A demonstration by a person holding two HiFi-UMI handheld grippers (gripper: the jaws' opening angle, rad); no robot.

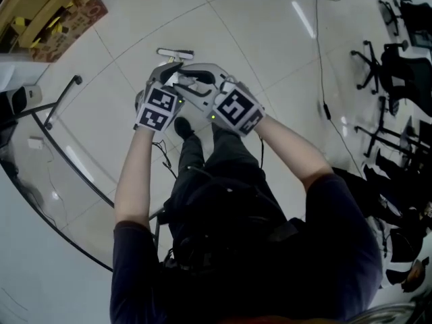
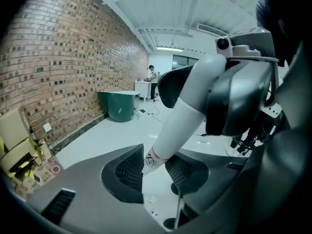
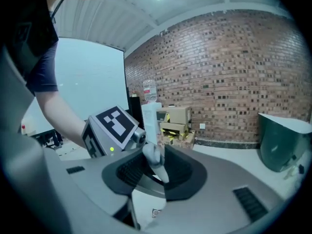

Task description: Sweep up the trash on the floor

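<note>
Left gripper (image 2: pixel 155 173): released, clamping nothing; its ribbed dark pads stand apart on either side of the gap.
White round tube with a red ring and a small printed mark at its end (image 2: pixel 181 112): slants down from the upper right. Its end sits between the left gripper's pads, nearer the left one, and contact is unclear. Looks like a handle, but I cannot confirm that.
Right gripper (image 3: pixel 155 173): also released, pads apart. A pale grey rounded piece (image 3: pixel 154 156) reaching in from the left gripper's side lies in the gap and is not squeezed.
Black-and-white marker cube (image 3: pixel 113 125): the left gripper's own, seen just beyond the right jaws in the right gripper view.
Gripper layout: in the head view both are held in front of the person's body, side by side, tips almost meeting, above the floor.
Trash: the only candidate is a small white oblong piece (image 1: pixel 175 52) lying flat on the floor just past the gripper tips. It is too small to tell what it is.
Floor: pale glossy tiled floor (image 1: pixel 270 46).
Person: bare forearms, dark short-sleeved top, dark trousers, dark shoe (image 1: pixel 182 127) just below the grippers.
Surroundings:
- red-brown brick wall (image 2: pixel 63 67)
- dark green tub-shaped bin (image 2: pixel 119 105) against the wall
- brown cardboard boxes (image 3: pixel 176 121) at the wall's foot
- black office chairs (image 1: pixel 398 66) at the head view's right edge
- thin dark cable (image 1: pixel 320 52) across the floor
- second person (image 2: pixel 153 79) standing far off
</note>
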